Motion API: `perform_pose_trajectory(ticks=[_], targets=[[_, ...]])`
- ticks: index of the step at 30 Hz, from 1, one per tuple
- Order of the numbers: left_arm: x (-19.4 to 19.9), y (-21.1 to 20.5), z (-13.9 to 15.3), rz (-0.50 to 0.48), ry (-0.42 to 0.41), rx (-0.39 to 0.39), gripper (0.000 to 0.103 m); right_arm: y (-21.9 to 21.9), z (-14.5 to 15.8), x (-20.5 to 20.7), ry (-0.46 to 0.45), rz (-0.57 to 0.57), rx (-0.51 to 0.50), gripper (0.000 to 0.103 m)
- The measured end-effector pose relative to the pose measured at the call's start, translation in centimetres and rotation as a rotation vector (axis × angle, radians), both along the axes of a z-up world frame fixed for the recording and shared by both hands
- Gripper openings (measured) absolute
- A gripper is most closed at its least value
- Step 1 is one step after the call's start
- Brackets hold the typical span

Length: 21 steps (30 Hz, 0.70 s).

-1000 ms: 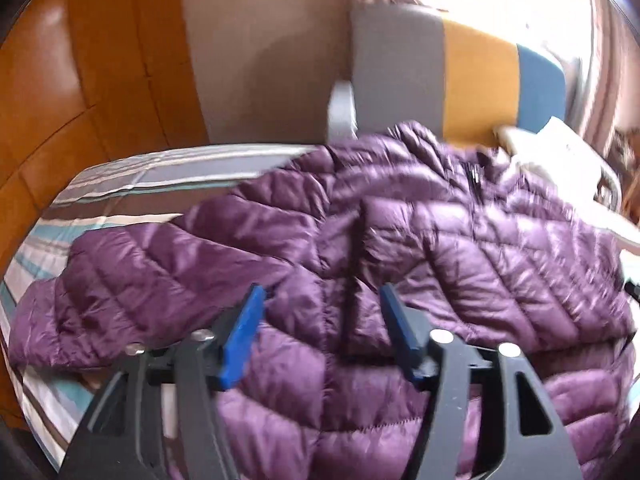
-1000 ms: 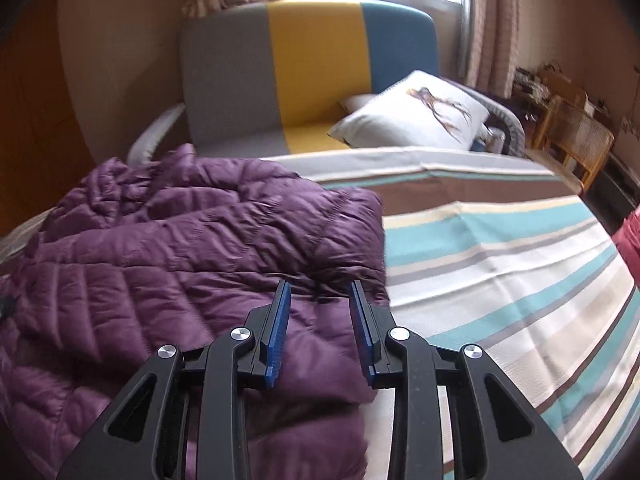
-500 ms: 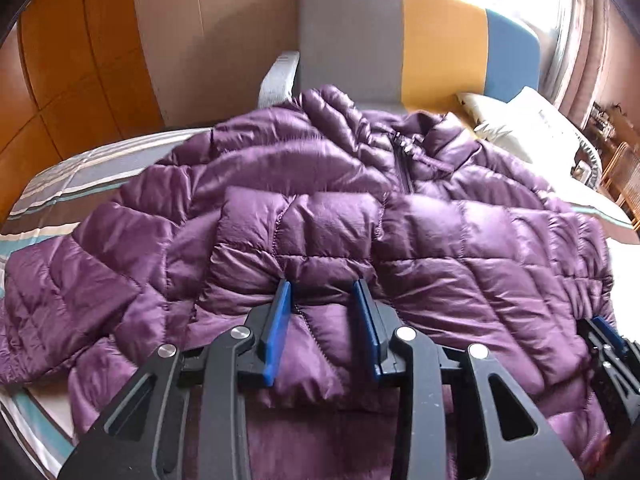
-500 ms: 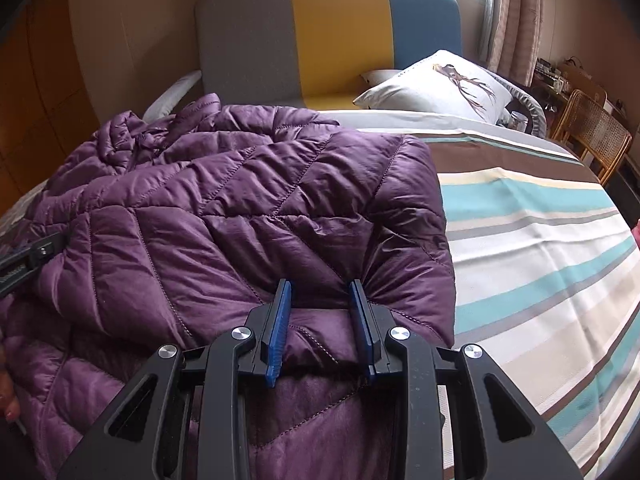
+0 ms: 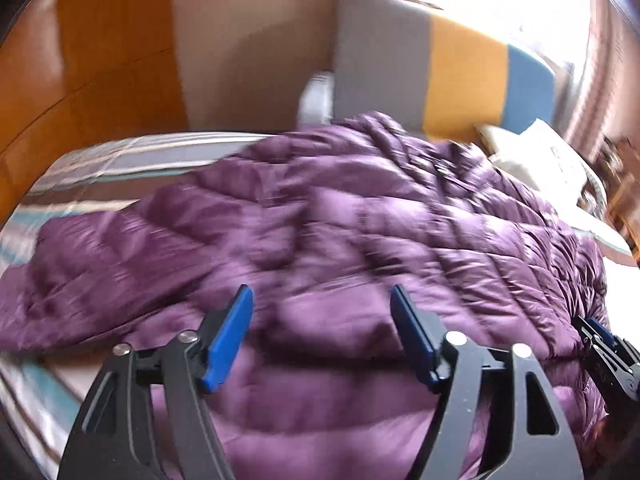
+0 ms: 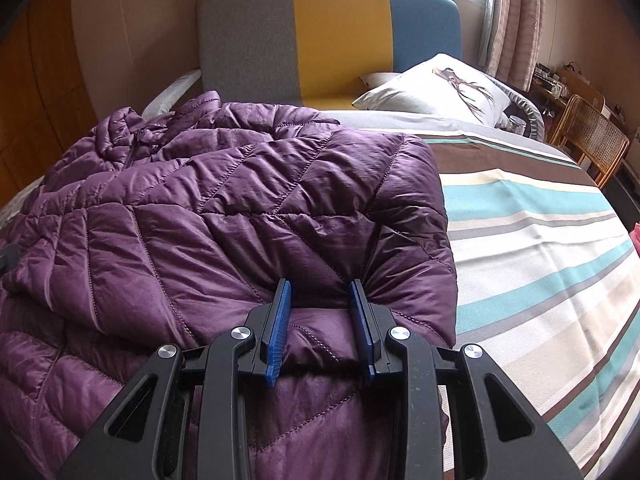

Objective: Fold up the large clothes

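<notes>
A quilted purple down jacket [image 6: 208, 216] lies across the striped bed, its near part folded over itself, and it fills the blurred left wrist view [image 5: 340, 216] too. My right gripper [image 6: 320, 286] is shut on a bunched fold at the jacket's near right edge, and its tips show at the right edge of the left wrist view [image 5: 604, 344]. My left gripper [image 5: 320, 292] hovers over the jacket's near edge. Its jaws are opening wide, with cloth lying below and between the blue pads [image 5: 230, 332] but not pinched.
The striped bedsheet [image 6: 532, 248] lies bare to the right of the jacket. A grey, yellow and blue headboard [image 6: 332, 40] and a white pillow [image 6: 436, 88] are at the far end. A wicker chair [image 6: 592, 148] stands far right, with wooden panelling [image 5: 80, 64] on the left.
The left gripper, pinching a jacket fold half a second ago, has let go and spread wide, swinging to the left. The right gripper stays shut on its fold, now laid over the jacket.
</notes>
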<state>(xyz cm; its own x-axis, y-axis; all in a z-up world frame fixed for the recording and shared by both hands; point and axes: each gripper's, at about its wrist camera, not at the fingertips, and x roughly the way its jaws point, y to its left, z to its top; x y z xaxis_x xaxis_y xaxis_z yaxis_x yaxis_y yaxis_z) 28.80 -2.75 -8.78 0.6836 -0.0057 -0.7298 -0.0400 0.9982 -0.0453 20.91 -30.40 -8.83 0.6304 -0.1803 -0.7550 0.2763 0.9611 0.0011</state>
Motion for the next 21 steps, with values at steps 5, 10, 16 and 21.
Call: perform_pose_trajectory(ticks=[5, 10, 16, 21], targets=[[-2.5, 8.9, 0.9, 0.201, -0.012, -0.054, 0.086, 0.2, 0.0, 0.0, 0.005, 0.000, -0.019, 0.030], [-5.5, 18.5, 1.0, 0.440, -0.039, -0.058, 0.086, 0.4, 0.0, 0.0, 0.008, 0.000, -0.034, 0.030], [-9.2, 29.7, -0.9, 0.773, 0.023, -0.163, 0.081, 0.5, 0.1, 0.1, 0.009, 0.000, -0.038, 0.030], [-11.7, 36.3, -4.6, 0.968, 0.065, -0.411, 0.081, 0.5, 0.1, 0.0, 0.009, -0.001, -0.039, 0.030]])
